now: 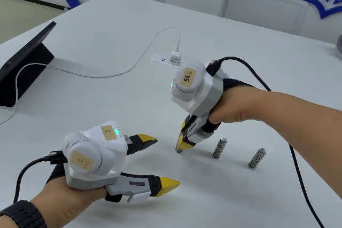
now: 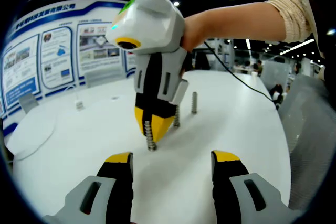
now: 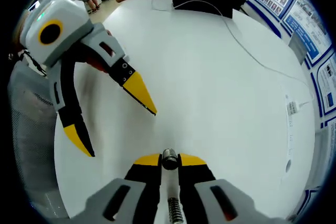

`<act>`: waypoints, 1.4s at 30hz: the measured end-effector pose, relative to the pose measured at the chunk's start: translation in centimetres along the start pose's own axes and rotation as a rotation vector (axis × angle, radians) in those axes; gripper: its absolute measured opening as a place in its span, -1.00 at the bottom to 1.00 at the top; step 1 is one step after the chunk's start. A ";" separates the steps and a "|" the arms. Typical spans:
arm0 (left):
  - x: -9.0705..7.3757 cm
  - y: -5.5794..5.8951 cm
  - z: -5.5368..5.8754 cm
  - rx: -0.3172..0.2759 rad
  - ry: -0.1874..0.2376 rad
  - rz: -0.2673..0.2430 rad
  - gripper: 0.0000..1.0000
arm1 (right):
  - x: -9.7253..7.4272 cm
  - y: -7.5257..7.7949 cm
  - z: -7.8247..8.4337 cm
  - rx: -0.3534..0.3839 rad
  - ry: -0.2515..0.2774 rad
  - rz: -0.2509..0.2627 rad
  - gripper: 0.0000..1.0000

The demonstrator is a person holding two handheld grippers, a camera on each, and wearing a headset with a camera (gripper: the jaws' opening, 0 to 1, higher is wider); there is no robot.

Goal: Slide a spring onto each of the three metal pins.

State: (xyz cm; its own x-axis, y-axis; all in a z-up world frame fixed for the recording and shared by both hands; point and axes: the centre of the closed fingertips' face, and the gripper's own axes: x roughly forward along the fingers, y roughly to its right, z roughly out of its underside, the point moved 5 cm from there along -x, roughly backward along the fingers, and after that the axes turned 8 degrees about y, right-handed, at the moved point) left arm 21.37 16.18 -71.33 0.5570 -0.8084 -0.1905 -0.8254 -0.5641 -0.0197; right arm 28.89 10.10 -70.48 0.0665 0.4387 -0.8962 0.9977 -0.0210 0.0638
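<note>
My right gripper (image 1: 184, 141) clenches the last spring (image 2: 150, 136) at frame centre, beside the two sprung pins (image 1: 219, 148). Hold it upright, push straight down; left gripper (image 1: 165, 162) hangs released, lower left.

Three springs (image 1: 219, 148) are lined up on the desk (image 1: 107, 41), the leftmost spring (image 1: 178, 149) held in the right tool (image 1: 183, 143), the left tool (image 1: 166, 162) nearer.

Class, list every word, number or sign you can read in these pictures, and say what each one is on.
"56" (handwritten, likely): sticker on the right gripper holding a spring.
Handwritten sticker on the left gripper: unreadable.
Wall posters: print too small.
Cable tag: marks too small.
</note>
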 end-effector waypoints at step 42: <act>1.0 -0.7 -0.8 0.001 -0.014 -0.005 0.36 | -8.5 -0.1 7.6 0.260 0.310 0.232 0.01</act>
State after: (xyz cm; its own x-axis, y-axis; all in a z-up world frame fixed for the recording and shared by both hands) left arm 22.52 15.65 -70.75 0.5597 -0.8031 -0.2046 -0.8228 -0.5679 -0.0216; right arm 28.28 -0.42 -66.16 0.3221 0.6428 -0.6951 0.9285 -0.3576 0.0995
